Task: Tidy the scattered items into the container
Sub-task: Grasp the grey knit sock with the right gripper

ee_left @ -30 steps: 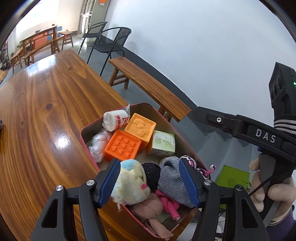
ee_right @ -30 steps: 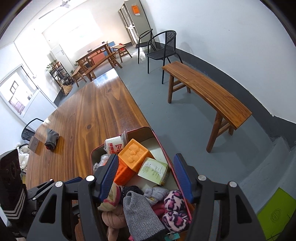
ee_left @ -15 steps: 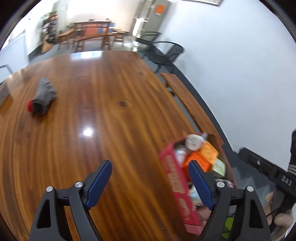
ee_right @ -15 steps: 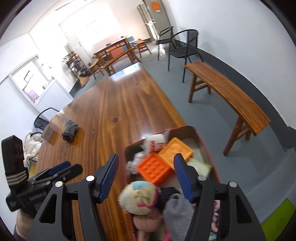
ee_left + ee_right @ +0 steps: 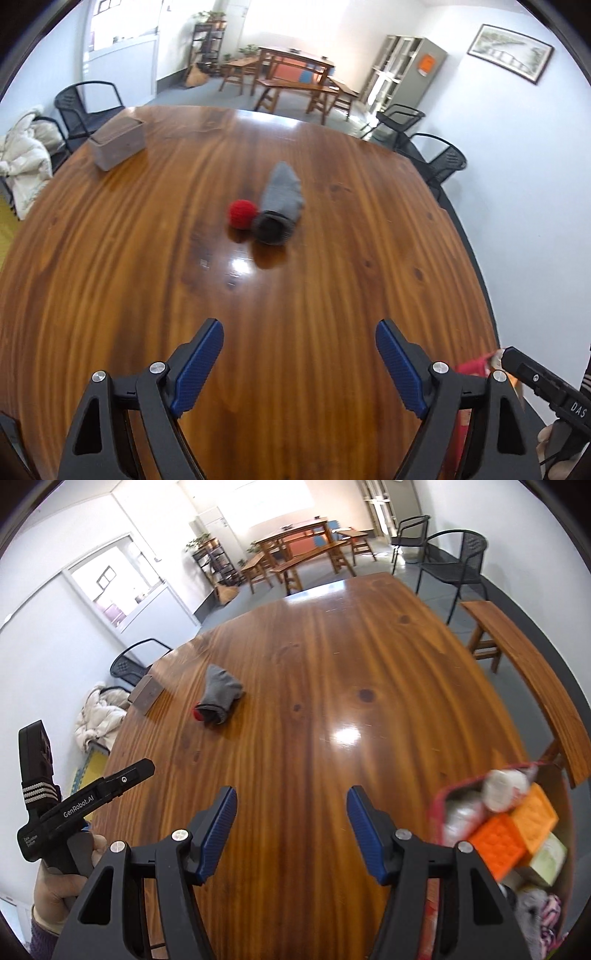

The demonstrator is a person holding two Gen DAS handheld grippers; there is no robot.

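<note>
A grey knitted hat [image 5: 282, 199] with a red pom-pom [image 5: 242, 214] lies alone mid-table, well ahead of my left gripper [image 5: 299, 326]. That gripper is open wide, with only bare wood between its blue pads. My right gripper [image 5: 292, 792] is also open and holds nothing; the same hat [image 5: 221, 690] lies far ahead to its left. The red container [image 5: 439, 812] stands at the table's right edge, to the right of my right gripper. It holds orange blocks [image 5: 498, 842], a pale green box [image 5: 546, 860], a white packet and soft knitted items.
A grey box [image 5: 116, 146] sits at the table's far left corner. A wooden bench [image 5: 524, 664] runs along the right side, and black chairs [image 5: 436, 155] stand beyond the far edge. A hand holds the left gripper's handle [image 5: 88, 801].
Both views have swung left, from over the container to the table. My left gripper's jaws widened and the cream hat between them stayed behind in the container.
</note>
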